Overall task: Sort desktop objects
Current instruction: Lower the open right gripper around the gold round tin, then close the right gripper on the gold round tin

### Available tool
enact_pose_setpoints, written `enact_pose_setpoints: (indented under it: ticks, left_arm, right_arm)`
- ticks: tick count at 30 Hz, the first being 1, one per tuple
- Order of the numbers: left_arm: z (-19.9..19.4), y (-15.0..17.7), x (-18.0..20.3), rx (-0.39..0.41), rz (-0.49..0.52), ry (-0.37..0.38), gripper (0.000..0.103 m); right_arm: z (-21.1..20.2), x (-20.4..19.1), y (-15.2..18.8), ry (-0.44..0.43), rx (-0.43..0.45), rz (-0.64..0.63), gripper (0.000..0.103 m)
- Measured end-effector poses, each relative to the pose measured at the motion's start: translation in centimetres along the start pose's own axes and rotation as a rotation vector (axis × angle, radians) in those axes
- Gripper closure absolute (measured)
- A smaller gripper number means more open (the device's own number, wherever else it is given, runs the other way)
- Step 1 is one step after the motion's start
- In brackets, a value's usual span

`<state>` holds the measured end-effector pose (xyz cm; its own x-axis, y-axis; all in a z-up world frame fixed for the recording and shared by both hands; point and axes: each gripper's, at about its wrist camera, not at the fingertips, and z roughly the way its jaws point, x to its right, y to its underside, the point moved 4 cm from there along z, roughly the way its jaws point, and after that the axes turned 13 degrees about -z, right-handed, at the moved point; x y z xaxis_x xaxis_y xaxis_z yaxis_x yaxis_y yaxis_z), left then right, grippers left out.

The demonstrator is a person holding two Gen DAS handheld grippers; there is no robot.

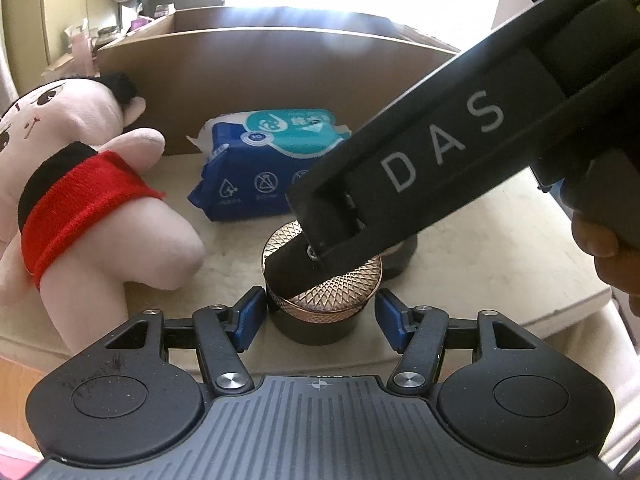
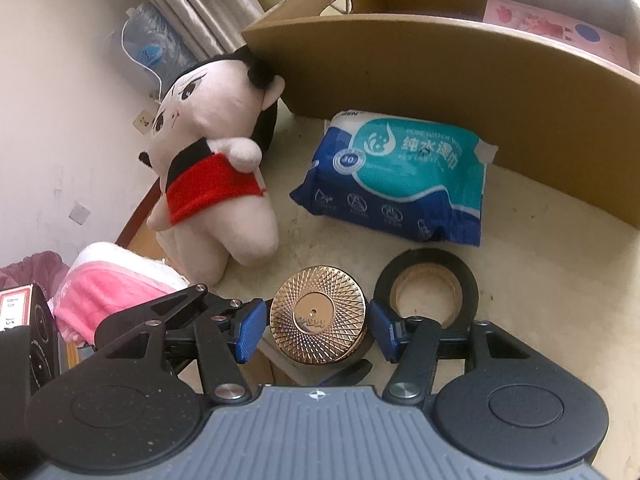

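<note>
A small dark jar with a gold, diamond-textured lid (image 2: pixel 318 316) stands near the front edge of the pale counter (image 2: pixel 540 280). The left gripper (image 1: pixel 320 314) has its jaws spread, one blue pad on each side of the jar's dark base and just clear of it. The right gripper (image 2: pixel 317 330) comes down from above with its jaws also spread, flanking the gold lid without pinching it; in the left wrist view its black body, lettered "DAS", crosses over the lid.

Just right of the jar lies a roll of black tape (image 2: pixel 427 290), flat on the counter. Farther back rests a blue and teal pack of wet wipes (image 2: pixel 396 178), close to the wall of an open cardboard box (image 2: pixel 440 76) at the far side. To the left a pink plush doll (image 2: pixel 212 168) in a red cloth leans near the box's corner
</note>
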<state>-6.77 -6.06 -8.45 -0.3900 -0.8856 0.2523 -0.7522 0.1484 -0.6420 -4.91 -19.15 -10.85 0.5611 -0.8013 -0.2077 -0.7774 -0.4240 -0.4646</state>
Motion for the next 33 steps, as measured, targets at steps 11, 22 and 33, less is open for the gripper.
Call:
enact_pose_setpoints:
  ticks: [11, 22, 33]
  left_arm:
    - [-1.2, 1.3, 0.6, 0.017, 0.039, 0.034, 0.043]
    - [0.4, 0.9, 1.0, 0.039, 0.068, 0.049, 0.042]
    - [1.6, 0.7, 1.2, 0.061, 0.11, 0.061, 0.037]
  right_arm:
    - [-0.6, -1.1, 1.7, 0.026, -0.037, -0.071, 0.043]
    - [0.1, -1.8, 1.5, 0.069, -0.06, -0.149, 0.042]
    - [0.1, -1.7, 1.3, 0.069, -0.073, -0.155, 0.042]
